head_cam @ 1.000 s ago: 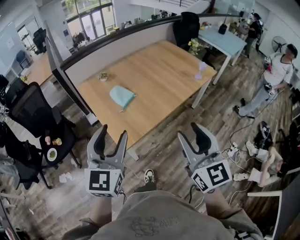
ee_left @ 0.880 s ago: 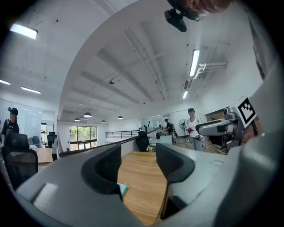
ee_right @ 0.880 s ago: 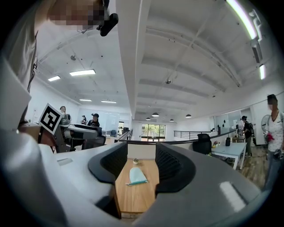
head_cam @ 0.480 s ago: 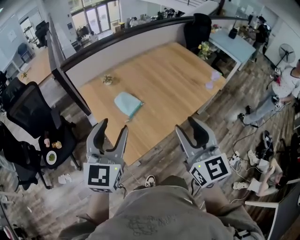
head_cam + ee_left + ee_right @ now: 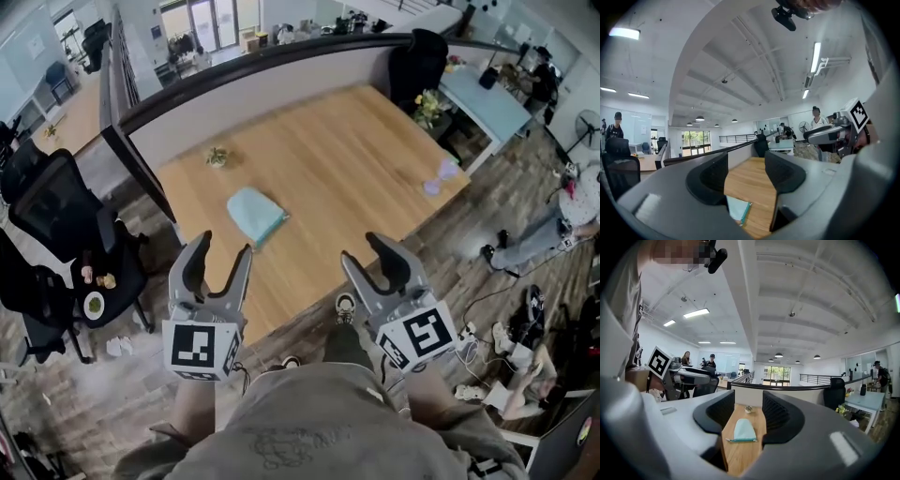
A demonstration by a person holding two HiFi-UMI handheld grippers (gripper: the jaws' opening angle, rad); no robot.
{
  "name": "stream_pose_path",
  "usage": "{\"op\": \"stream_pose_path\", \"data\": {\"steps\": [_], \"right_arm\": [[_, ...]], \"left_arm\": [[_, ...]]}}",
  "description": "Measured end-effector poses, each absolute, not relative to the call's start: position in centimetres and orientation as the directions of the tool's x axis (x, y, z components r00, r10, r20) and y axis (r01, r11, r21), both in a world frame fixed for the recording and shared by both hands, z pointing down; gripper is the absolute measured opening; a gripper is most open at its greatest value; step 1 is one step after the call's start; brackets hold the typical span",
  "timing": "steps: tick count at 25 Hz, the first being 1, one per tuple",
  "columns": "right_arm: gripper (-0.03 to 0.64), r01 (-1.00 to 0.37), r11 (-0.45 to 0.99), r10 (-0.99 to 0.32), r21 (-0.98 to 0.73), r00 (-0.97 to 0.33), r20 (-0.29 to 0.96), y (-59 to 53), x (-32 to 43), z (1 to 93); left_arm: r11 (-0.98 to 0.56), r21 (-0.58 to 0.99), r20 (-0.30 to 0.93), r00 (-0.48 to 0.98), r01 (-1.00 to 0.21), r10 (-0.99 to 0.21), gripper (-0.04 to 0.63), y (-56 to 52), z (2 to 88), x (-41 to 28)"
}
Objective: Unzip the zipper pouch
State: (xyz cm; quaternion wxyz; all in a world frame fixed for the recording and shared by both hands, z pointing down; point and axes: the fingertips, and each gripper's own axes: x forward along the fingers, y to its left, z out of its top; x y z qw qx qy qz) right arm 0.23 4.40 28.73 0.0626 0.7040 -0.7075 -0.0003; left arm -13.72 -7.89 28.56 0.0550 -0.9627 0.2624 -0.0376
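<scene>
Pouch [image 5: 255, 214] lies flat on tabletop [image 5: 356, 159], left of centre, well apart from both tongs. Left tongs [image 5: 223, 246] and right tongs [image 5: 364, 248] gape wide with nothing between them. They hang over floor [image 5: 469, 225] short of the near edge, aimed at pouch, probably lining up one to pin and one to pull. Rounded end points to far side. Straight zipper edge faces the person; long axis runs crosswise in right gripper view.

The left gripper [image 5: 223, 249] and the right gripper [image 5: 368, 251] are being held side by side before the torso, pointed forward, each with its 2 jaws apart and nothing gripped.
</scene>
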Motion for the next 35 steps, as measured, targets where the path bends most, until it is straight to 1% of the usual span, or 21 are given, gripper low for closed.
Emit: {"op": "stream_pose_path", "data": {"steps": [8, 15, 20, 24, 28, 35], "right_arm": [[0.193, -0.988, 0.14, -0.985, 0.058, -0.133, 0.112, -1.6, 8.7, 30.3], [0.193, -0.955, 0.293, -0.95, 0.048, -0.285, 0.125, -6.5, 16.2, 30.3], [0.193, -0.917, 0.399, -0.91, 0.022, -0.393, 0.13, -10.0, 20.0, 30.7], [0.193, -0.879, 0.477, -0.872, 0.015, -0.471, 0.133, -12.5, 21.5, 31.3], [0.193, -0.842, 0.539, -0.837, 0.016, -0.532, 0.13, -14.4, 21.8, 31.6], [0.193, -0.799, 0.601, -0.789, 0.0, -0.593, 0.159, -17.0, 20.3, 33.0]], "left_arm": [[-0.78, -0.123, 0.057, 0.781, -0.613, -0.622, 0.233, -12.2, 28.9, -6.5], [-0.685, -0.137, 0.091, 0.679, -0.716, -0.728, 0.232, -14.6, 29.1, -0.5], [-0.59, -0.149, 0.12, 0.578, -0.794, -0.807, 0.232, -15.7, 29.5, 2.1], [-0.521, -0.157, 0.136, 0.504, -0.839, -0.853, 0.232, -16.5, 30.0, 2.9], [-0.481, -0.174, 0.152, 0.46, -0.859, -0.875, 0.232, -16.7, 30.3, 3.4], [-0.447, -0.162, 0.182, 0.419, -0.88, -0.89, 0.232, -17.7, 31.2, 2.4]]}}
